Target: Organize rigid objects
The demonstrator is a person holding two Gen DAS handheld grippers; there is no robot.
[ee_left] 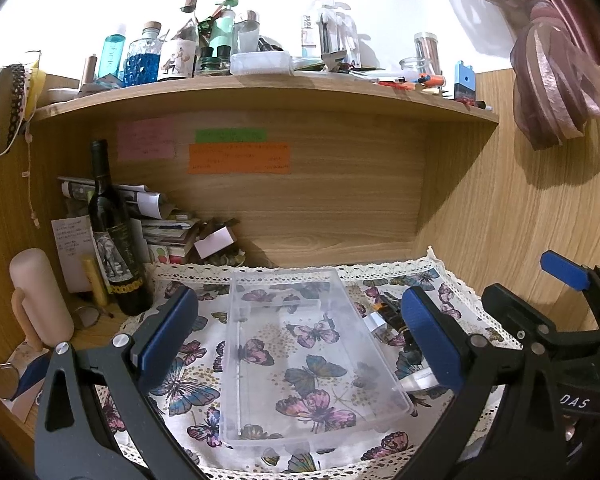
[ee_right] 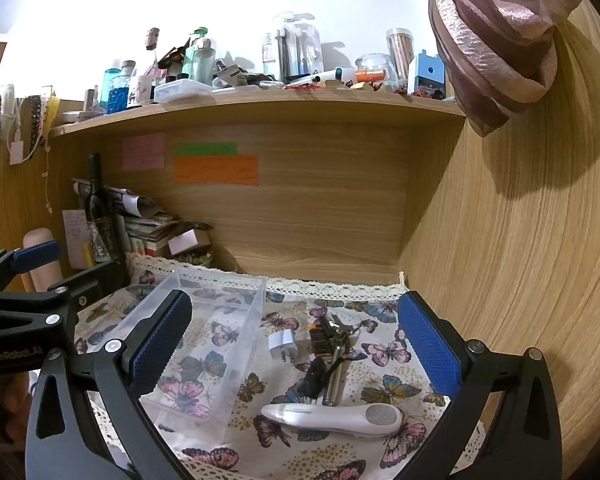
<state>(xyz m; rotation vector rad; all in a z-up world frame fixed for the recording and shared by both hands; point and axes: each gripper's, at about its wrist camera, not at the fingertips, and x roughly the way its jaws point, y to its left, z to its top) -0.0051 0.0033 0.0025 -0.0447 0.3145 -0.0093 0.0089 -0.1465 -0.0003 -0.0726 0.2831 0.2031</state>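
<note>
A clear plastic box (ee_left: 300, 360) lies empty on the butterfly cloth (ee_left: 188, 392), also seen in the right wrist view (ee_right: 204, 320). My left gripper (ee_left: 300, 336) is open, its blue pads either side of the box, above it. To the right of the box lie a white plug adapter (ee_right: 283, 343), a bunch of keys (ee_right: 332, 356) and a white handheld device (ee_right: 336, 418). My right gripper (ee_right: 296, 348) is open and empty above these items. The adapter (ee_left: 376, 324) is partly hidden behind my left gripper's right finger.
A dark wine bottle (ee_left: 114, 240), a pink cylinder (ee_left: 40, 296) and stacked papers (ee_left: 160, 232) stand at the left. A cluttered wooden shelf (ee_left: 260, 96) hangs overhead. A wooden wall (ee_right: 520, 280) closes the right side, with a pink curtain (ee_right: 496, 40) above.
</note>
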